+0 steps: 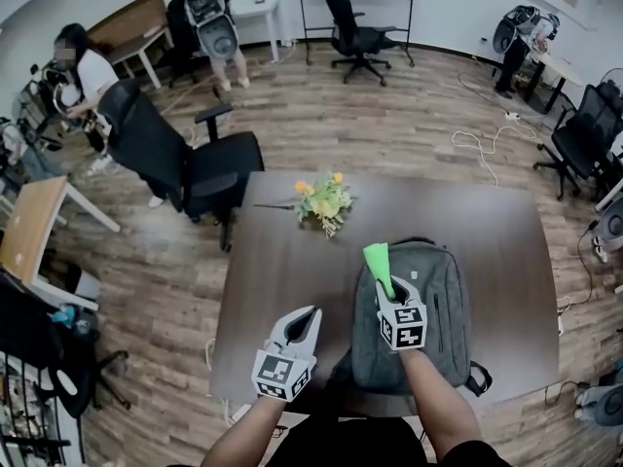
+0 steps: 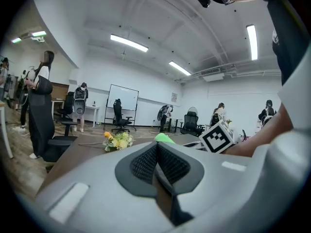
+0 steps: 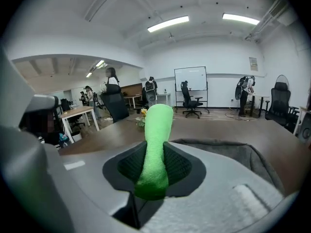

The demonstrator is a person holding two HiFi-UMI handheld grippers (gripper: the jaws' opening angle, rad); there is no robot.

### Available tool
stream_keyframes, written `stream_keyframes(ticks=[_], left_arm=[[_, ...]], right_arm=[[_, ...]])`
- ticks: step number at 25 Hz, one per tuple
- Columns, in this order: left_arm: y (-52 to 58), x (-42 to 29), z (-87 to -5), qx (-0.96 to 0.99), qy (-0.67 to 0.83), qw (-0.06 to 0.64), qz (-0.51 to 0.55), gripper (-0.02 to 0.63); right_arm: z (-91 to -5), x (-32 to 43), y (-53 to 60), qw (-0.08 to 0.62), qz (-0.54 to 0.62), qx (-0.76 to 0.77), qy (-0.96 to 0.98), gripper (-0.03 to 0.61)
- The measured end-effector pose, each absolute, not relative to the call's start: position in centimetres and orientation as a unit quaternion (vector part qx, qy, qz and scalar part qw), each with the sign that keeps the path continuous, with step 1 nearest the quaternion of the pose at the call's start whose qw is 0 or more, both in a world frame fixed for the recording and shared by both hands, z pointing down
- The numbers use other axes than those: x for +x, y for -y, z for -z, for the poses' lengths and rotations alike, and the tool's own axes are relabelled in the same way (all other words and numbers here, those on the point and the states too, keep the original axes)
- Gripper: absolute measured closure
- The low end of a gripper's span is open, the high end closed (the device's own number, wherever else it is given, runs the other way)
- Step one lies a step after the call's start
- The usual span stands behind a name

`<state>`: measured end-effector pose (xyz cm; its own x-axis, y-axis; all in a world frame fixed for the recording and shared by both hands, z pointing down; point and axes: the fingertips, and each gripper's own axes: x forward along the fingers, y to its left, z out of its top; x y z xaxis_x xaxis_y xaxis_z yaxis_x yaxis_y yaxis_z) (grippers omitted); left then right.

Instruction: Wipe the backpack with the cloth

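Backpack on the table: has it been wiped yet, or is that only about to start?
Done: the green cloth is picked up and clamped in the right gripper. In hand: that gripper hovers over the grey backpack, with the cloth sticking out ahead rather than pressed on the fabric. Left: the wiping itself, which looks not yet begun. The left gripper is shut and empty beside the bag.

Pale grey left claw [image 1: 311,315] and right claw [image 1: 387,288], black ribbed pads [image 2: 143,164], black-and-white marker cubes [image 1: 283,374], dark top [image 1: 350,448].

Both forearms reach forward, the left gripper [image 1: 308,315] with jaws together, the right gripper [image 1: 389,288] pinching the cloth [image 1: 377,259].
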<state>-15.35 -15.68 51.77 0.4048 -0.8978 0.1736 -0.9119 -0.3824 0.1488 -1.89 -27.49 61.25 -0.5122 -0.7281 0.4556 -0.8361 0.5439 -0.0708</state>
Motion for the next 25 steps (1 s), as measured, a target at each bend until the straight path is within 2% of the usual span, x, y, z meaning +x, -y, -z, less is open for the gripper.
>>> stream_keyframes(ticks=[11,25], left_arm=[[15.5,-14.7,-52.8,0.823,0.551,0.126,-0.046,0.597],[16.0,-12.8,-53.8,0.835,0.533,0.129,-0.055,0.595]], right_arm=[[-66.8,-2.7,30.4,0.256,-0.183,0.455,0.833,0.480],[-67.8,2.1,32.5,0.289,-0.197,0.495,0.795,0.480]])
